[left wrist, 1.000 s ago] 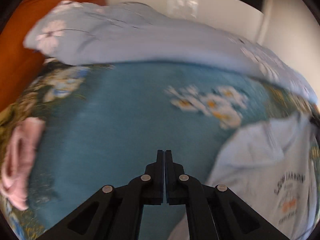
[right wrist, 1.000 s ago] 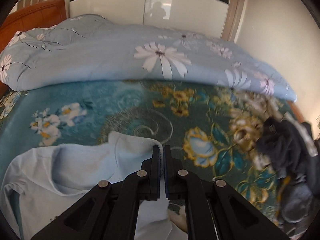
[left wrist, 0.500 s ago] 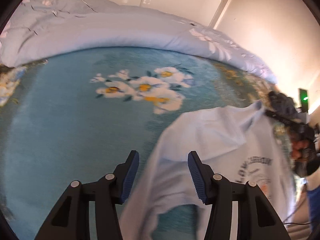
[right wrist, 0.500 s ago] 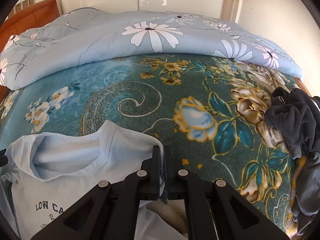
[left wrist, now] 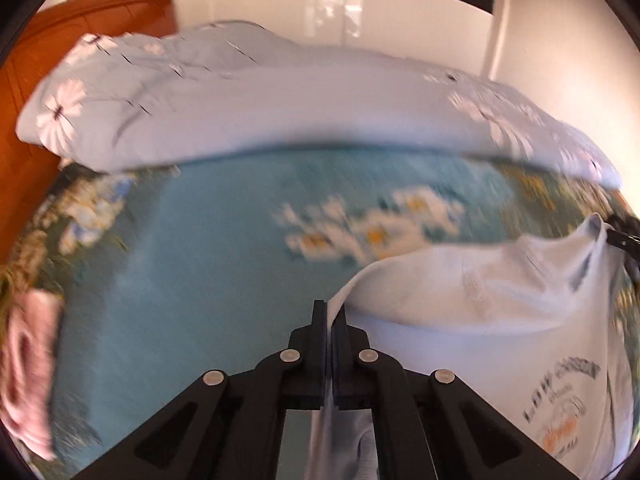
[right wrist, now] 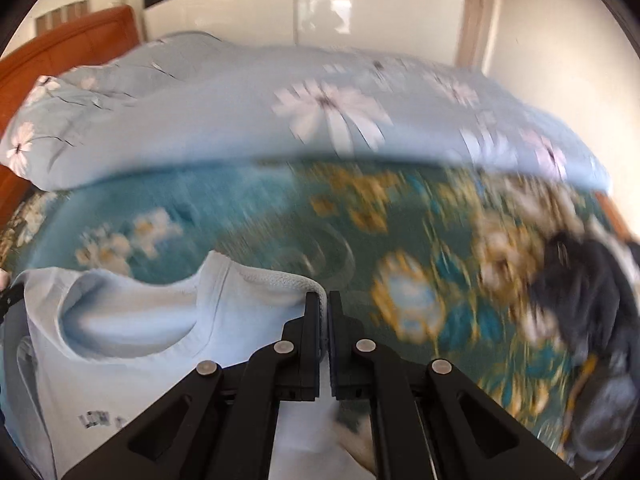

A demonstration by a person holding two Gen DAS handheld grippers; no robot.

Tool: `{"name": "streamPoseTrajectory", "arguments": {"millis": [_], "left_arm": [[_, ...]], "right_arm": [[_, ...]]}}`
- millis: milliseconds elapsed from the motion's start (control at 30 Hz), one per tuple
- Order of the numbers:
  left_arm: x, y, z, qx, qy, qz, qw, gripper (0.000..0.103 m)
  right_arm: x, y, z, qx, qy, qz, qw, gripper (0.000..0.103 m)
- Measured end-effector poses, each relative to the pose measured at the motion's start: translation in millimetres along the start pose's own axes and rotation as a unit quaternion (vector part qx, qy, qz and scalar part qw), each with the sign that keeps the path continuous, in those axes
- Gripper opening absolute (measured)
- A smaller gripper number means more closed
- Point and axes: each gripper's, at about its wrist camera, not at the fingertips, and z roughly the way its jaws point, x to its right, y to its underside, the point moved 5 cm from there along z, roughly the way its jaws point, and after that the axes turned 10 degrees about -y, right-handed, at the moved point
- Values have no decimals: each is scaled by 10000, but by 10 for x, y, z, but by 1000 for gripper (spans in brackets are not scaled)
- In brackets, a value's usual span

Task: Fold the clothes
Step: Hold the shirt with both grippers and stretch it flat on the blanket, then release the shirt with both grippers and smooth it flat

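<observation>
We see our left tongs (left wrist: 329,312) at the bottom centre of the left wrist view, pressed together on an edge of the pale blue T-shirt (left wrist: 500,320), whose cloth runs down between them. From there the T-shirt spreads across the lower right of the frame, with dark lettering and an orange print near the right edge. Its far corner rises toward the right edge, where something dark touches it; we cannot tell from this view what that is.

In the right wrist view our right tongs (right wrist: 324,304) sit at the bottom centre, clamped on the ribbed collar of the T-shirt (right wrist: 132,344). The open neckline lies just left of them, and the shirt fills the lower left of the frame, with blurred dark letters near the bottom.

The T-shirt hangs over a bed covered with a teal flowered bedspread (left wrist: 192,248), which fills the middle of both views. A light blue quilt (left wrist: 280,108) with white daisies lies bunched along the upper part of the frame, beyond the bedspread. An orange-brown headboard (left wrist: 80,20) stands at the upper left. A pink garment (left wrist: 28,376) lies at the left edge of the left wrist view. A heap of dark clothes (right wrist: 588,312) sits on the bedspread at the right edge of the right wrist view. Both views are smeared with blur.
</observation>
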Motion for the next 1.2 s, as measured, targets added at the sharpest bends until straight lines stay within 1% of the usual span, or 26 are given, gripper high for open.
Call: {"name": "streamPoseTrajectory", "arguments": {"millis": [67, 133, 200, 267, 300, 367, 433, 500, 533, 600, 633, 667, 700, 733, 767, 800, 833, 867, 900, 933, 967, 1033, 1100, 1133, 1200], "left_arm": [[-162, -191, 21, 48, -256, -132, 9996, 2], [-317, -337, 70, 194, -688, -139, 9973, 2], [-436, -395, 254, 51, -993, -84, 9950, 2], [-550, -442, 443, -107, -1281, -28, 9917, 2], [-572, -410, 568, -260, -1338, -5, 9907, 2], [-571, -314, 776, -454, -1395, 17, 9892, 3], [-544, -189, 990, -643, -1450, 22, 9873, 5], [-513, -72, 1160, -811, -1468, 29, 9858, 6], [-493, -23, 1188, -814, -1478, 35, 9857, 6], [-466, 15, 1172, -725, -1452, 61, 9867, 5], [-447, 18, 1123, -705, -1323, 67, 9887, 6], [-425, 32, 1045, -708, -1104, 51, 9913, 6], [-407, 49, 956, -696, -908, 39, 9934, 13], [-408, 80, 825, -611, -825, 45, 9947, 24], [-411, 111, 693, -517, -748, 53, 9958, 29], [-422, 145, 553, -380, -698, 72, 9968, 41], [-434, 195, 398, -236, -658, 95, 9975, 48], [-457, 280, 207, -50, -650, 82, 9978, 50], [-481, 365, 24, 126, -626, 77, 9979, 56], [-504, 454, -117, 256, -525, 107, 9982, 62], [-531, 553, -256, 374, -446, 115, 9982, 63], [-632, 838, -506, 499, -498, -71, 9975, 66], [-706, 1126, -669, 479, -499, -293, 9972, 67], [-736, 1275, -728, 430, -502, -403, 9970, 67], [-772, 1531, -819, 314, -500, -602, 9964, 67]], "right_arm": [[-203, -242, 65, 110, 91, -266, 9995, 3], [-404, -455, 187, 146, 41, -412, 9990, 3], [-597, -588, 376, 97, 5, -464, 9989, 3], [-726, -604, 615, -19, 20, -436, 9990, 3], [-767, -573, 761, -123, 14, -377, 9992, 3], [-817, -467, 1037, -355, 62, -318, 9988, 3], [-824, -332, 1275, -599, 199, -341, 9974, 3], [-803, -243, 1399, -761, 199, -352, 9963, 3], [-790, -213, 1416, -801, 111, -361, 9961, 3], [-790, -181, 1335, -735, -123, -466, 9961, 5], [-795, -168, 1265, -675, -233, -529, 9960, 7], [-788, -151, 1147, -585, -322, -602, 9960, 15], [-748, -119, 990, -469, -357, -672, 9960, 22], [-707, -78, 827, -355, -385, -729, 9960, 23], [-652, 4, 643, -266, -400, -746, 9961, 24], [-575, 132, 445, -225, -429, -751, 9960, 24], [-503, 263, 258, -195, -448, -747, 9960, 24], [-440, 426, 98, -222, -460, -730, 9960, 24], [-374, 655, -67, -324, -528, -739, 9953, 25], [-310, 868, -215, -425, -585, -754, 9945, 26], [-249, 1055, -320, -522, -606, -741, 9940, 26], [-106, 1496, -556, -716, -663, -469, 9941, 26], [-19, 1927, -752, -949, -986, -79, 9906, 27], [-1, 2080, -814, -1003, -1024, -15, 9897, 29], [0, 2364, -959, -1012, -1077, 4, 9890, 38]]}}
